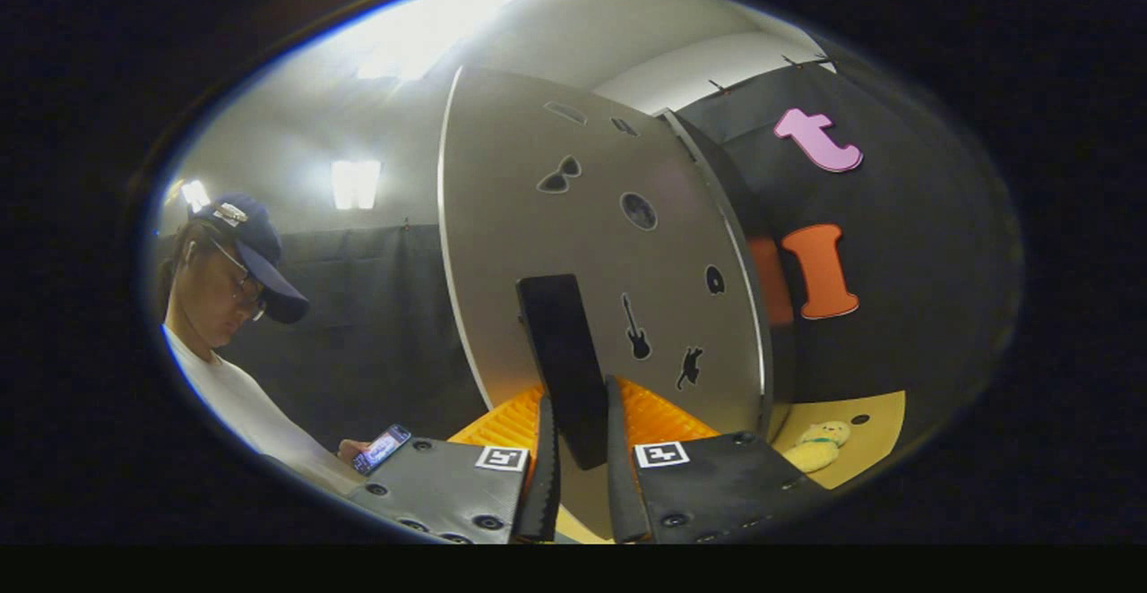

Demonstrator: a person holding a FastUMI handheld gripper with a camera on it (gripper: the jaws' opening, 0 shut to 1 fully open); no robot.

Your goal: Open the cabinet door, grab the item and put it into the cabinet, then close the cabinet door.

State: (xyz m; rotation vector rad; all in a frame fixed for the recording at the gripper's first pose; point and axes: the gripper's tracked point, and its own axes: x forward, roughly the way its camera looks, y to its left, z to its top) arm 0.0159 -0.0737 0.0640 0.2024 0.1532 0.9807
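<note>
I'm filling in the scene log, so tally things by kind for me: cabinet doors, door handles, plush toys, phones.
Cabinet door: 1
Handle, gripped between the fingers of the tool: 1
Plush toy, on the table beyond the fingers: 1
Phone, held by the person: 1
Total: 4

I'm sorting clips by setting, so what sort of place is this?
Probably an indoor recording booth, not a home: black cloth walls, ceiling lights, and a lone grey cabinet door with cut-out shapes. The gripper has its fingers around the door's black handle; a plush toy lies beside it.
</note>
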